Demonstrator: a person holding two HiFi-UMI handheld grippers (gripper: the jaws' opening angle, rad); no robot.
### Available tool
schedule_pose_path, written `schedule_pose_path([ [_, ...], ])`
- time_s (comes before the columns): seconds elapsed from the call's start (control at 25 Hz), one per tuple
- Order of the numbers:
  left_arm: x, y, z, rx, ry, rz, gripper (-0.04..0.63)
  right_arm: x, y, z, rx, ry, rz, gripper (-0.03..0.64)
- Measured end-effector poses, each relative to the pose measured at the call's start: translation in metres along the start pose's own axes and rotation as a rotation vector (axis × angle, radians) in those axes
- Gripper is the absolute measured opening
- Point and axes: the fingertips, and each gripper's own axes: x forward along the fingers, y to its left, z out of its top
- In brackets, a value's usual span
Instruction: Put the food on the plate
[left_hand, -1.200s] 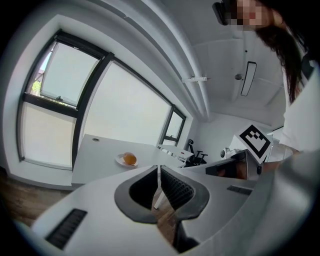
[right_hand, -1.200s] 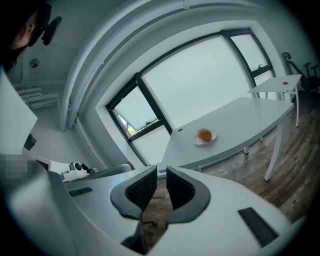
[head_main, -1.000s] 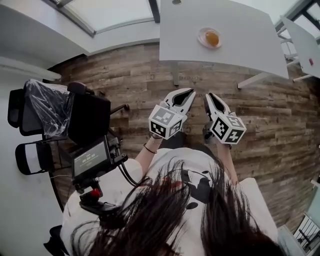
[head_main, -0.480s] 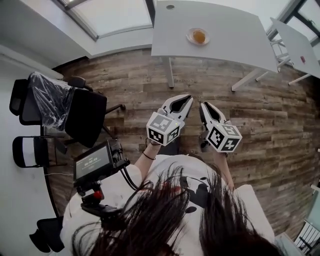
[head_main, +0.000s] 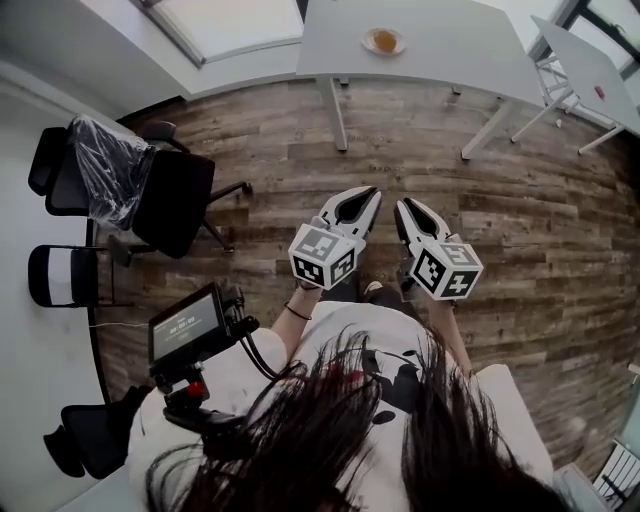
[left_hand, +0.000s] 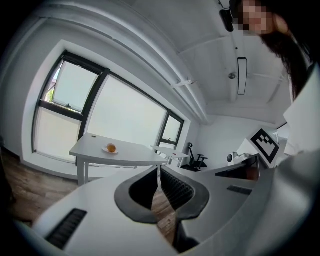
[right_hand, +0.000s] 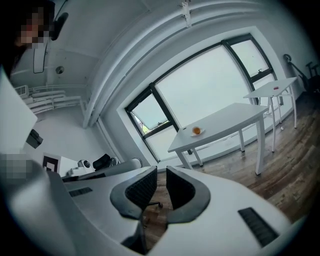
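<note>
Currently the left gripper (head_main: 370, 192) and right gripper (head_main: 404, 206) are shut and empty. The food (head_main: 385, 40) already rests on the plate (head_main: 371, 45). Any next move probably requires approaching the table (head_main: 460, 45).

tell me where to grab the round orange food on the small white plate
Probably across its middle, coming from above: the round orange food looks like a low dome centred on the small white plate, whose rim surrounds it. Finer detail is too far to tell.
</note>
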Motion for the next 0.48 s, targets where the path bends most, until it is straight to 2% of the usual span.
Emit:
schedule_pose_path([
  [0.16, -0.044, -0.031, -0.012, 0.027, -0.016, -0.01, 0.006, -0.039, 0.028, -0.026, -0.02, -0.022, 0.0, 0.064],
  [0.28, -0.074, -0.048, -0.004, 0.038, -0.021, -0.024, 0.006, -0.058, 0.052, -0.028, -0.026, -0.038, -0.008, 0.064],
  [0.48, -0.082, -0.051, -0.01, 0.054, 0.014, -0.036, 0.006, -0.058, 0.058, -0.03, -0.008, -0.052, -0.005, 0.064],
])
